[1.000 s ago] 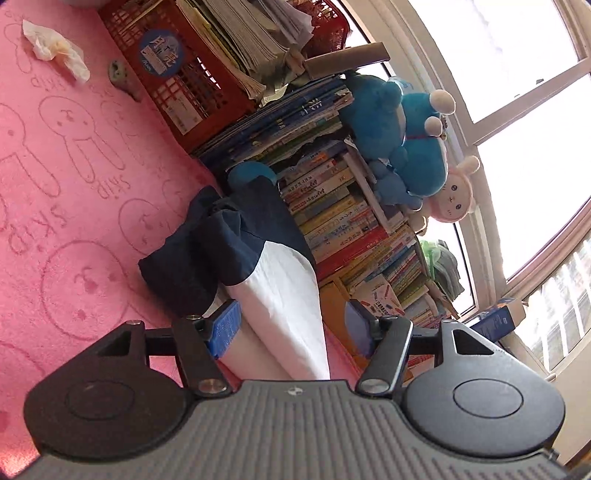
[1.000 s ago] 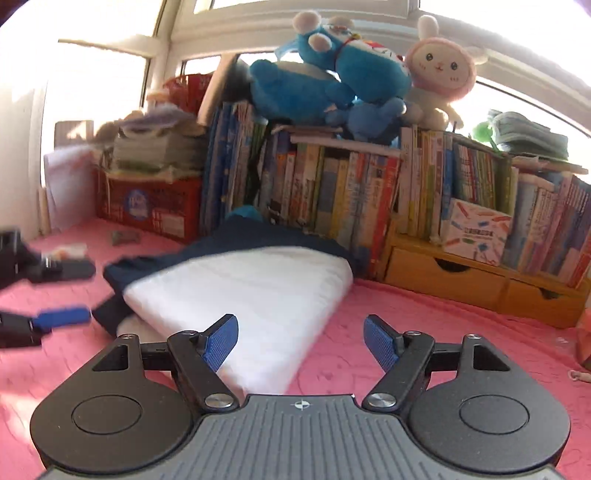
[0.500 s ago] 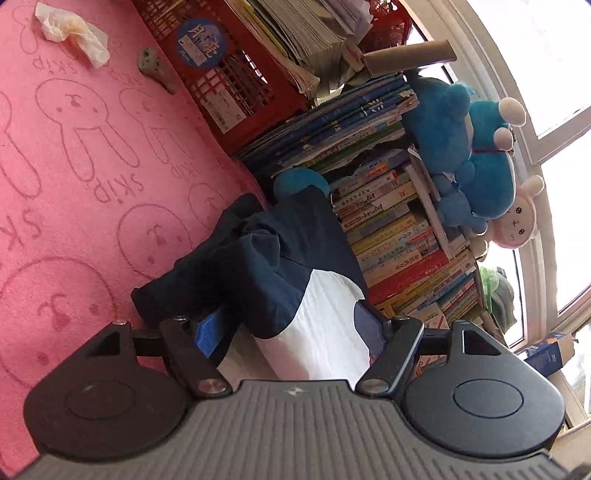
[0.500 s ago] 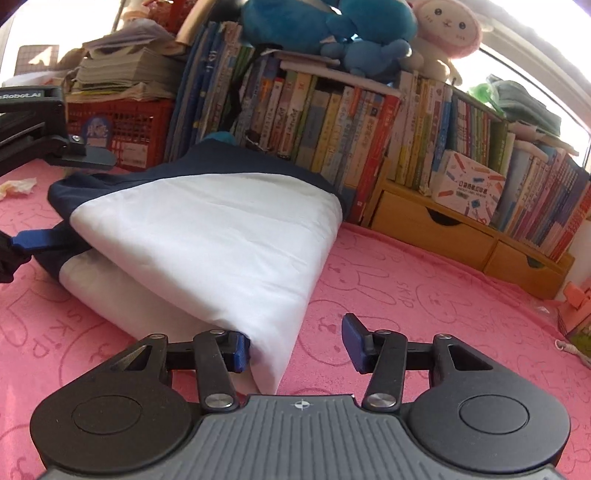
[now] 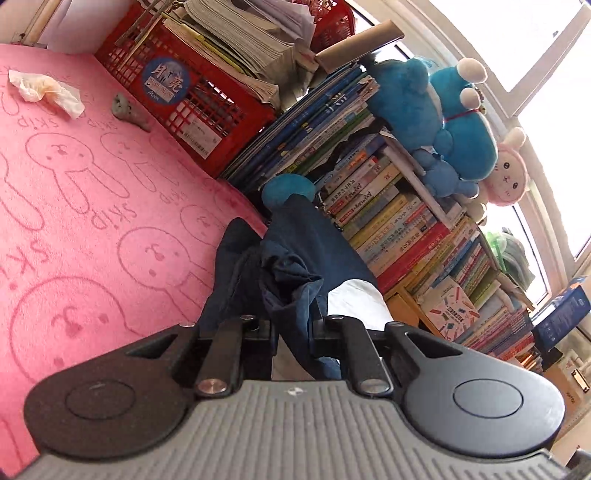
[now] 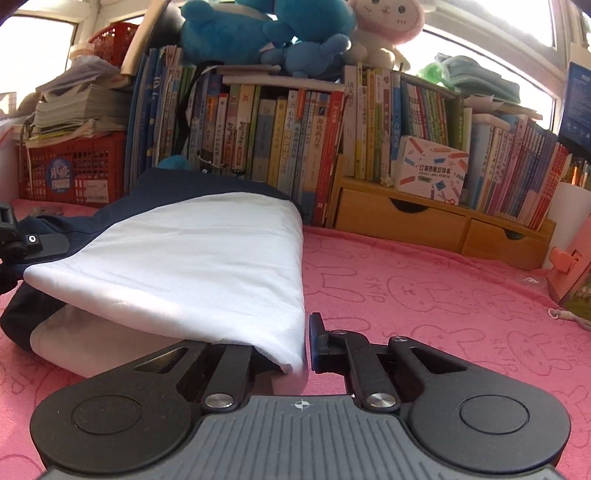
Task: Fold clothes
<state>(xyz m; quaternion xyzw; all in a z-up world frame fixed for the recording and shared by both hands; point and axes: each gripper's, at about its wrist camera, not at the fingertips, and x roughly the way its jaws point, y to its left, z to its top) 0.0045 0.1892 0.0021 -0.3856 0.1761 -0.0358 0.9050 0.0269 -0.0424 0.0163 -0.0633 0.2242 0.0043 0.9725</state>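
A navy and white garment (image 6: 192,266) lies folded on the pink rabbit-print blanket (image 6: 424,295), in front of the bookshelf. My right gripper (image 6: 295,354) is shut on the white corner at the garment's near right end. In the left wrist view my left gripper (image 5: 293,332) is shut on a bunched navy fold of the same garment (image 5: 291,273); its pads are hidden by the cloth. The left gripper's body shows at the far left edge of the right wrist view, against the navy part.
A bookshelf (image 6: 332,129) with wooden drawers (image 6: 399,218) stands right behind the garment, plush toys (image 6: 266,29) on top. A red crate (image 5: 192,92) of papers sits at the left. A crumpled tissue (image 5: 44,88) and a small grey object (image 5: 129,110) lie on the blanket.
Both grippers moved in onto the garment and went from open to shut: the left on the navy edge, the right on the white corner.
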